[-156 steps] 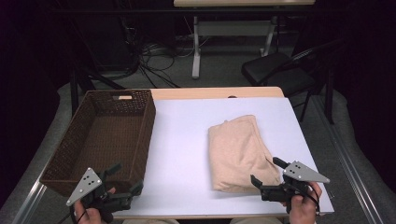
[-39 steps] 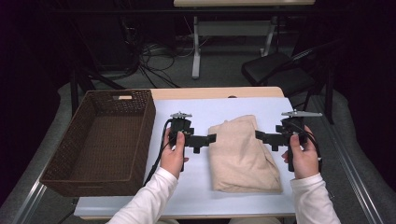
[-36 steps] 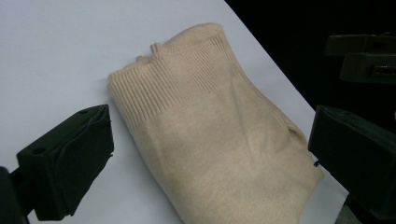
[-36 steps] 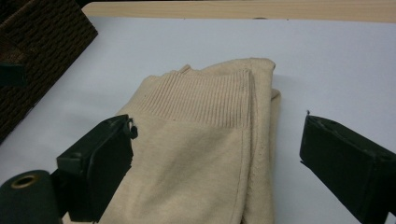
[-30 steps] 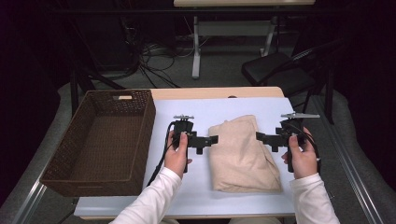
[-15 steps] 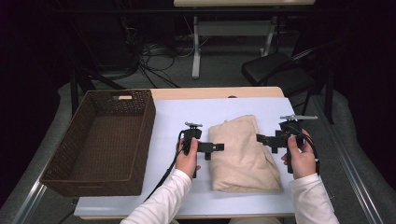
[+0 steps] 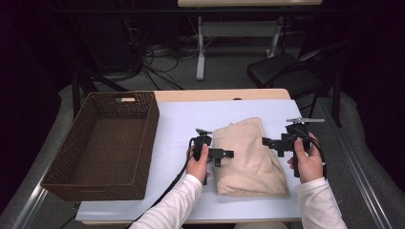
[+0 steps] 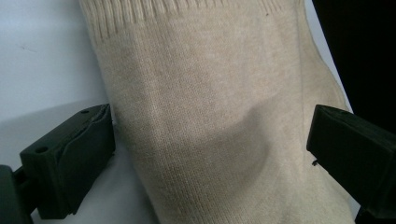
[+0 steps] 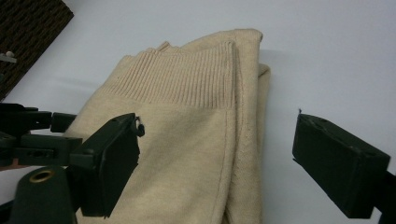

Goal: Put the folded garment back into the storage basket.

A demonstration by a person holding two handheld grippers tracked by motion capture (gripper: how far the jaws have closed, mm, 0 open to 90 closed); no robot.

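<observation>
We see bare tabletop [image 7: 181, 119] between the wicker basket [image 7: 102, 143] and the folded sweater [image 7: 248, 155], wide enough for a hand. The left gripper [image 7: 224, 153] and right gripper [image 7: 270, 142] flank the sweater, fingers spread, crowding its sides. Beyond the sweater the tabletop lies open.

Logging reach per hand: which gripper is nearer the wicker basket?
Left. The left gripper sits at the folded sweater's basket-side edge, while the right gripper is at the sweater's far edge from the basket.

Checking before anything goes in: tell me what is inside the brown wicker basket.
The brown wicker basket shows only its bare woven floor, with nothing lying on it. The strip just behind its near wall is hidden from the high view.
</observation>
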